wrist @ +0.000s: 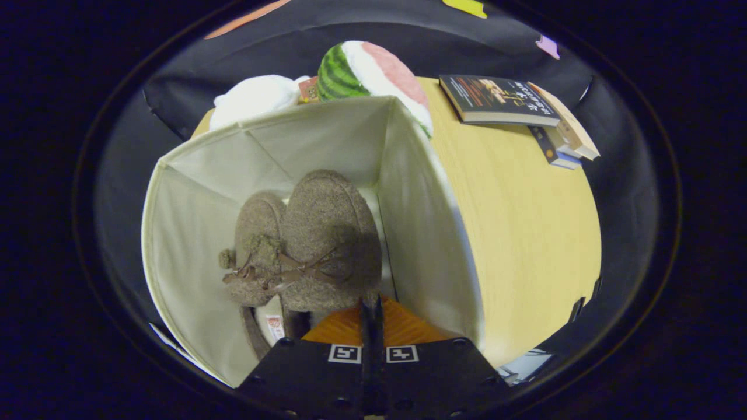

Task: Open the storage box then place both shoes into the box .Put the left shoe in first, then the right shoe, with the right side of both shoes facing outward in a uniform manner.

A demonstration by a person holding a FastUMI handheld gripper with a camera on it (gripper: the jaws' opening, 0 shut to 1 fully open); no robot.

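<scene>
An open cream fabric storage box [192, 233] stands on the wooden table, and two brown fuzzy shoes with bow laces are inside it, toes pointing away from me. The left-hand shoe [257, 233] rests lower by the box's left wall, its white insole showing at the heel. The right-hand shoe [330, 233] looks larger and higher, side by side with the first and touching it. My gripper [371, 312] is shut, its fingers pressed together on the rear edge of the right-hand shoe. That shoe's heel is hidden behind the fingers.
Behind the box lie a watermelon-slice plush [373, 73] and a white plush [254, 99]. A stack of books [513, 108] sits at the table's far right. The bare yellow tabletop [525, 233] stretches to the right of the box.
</scene>
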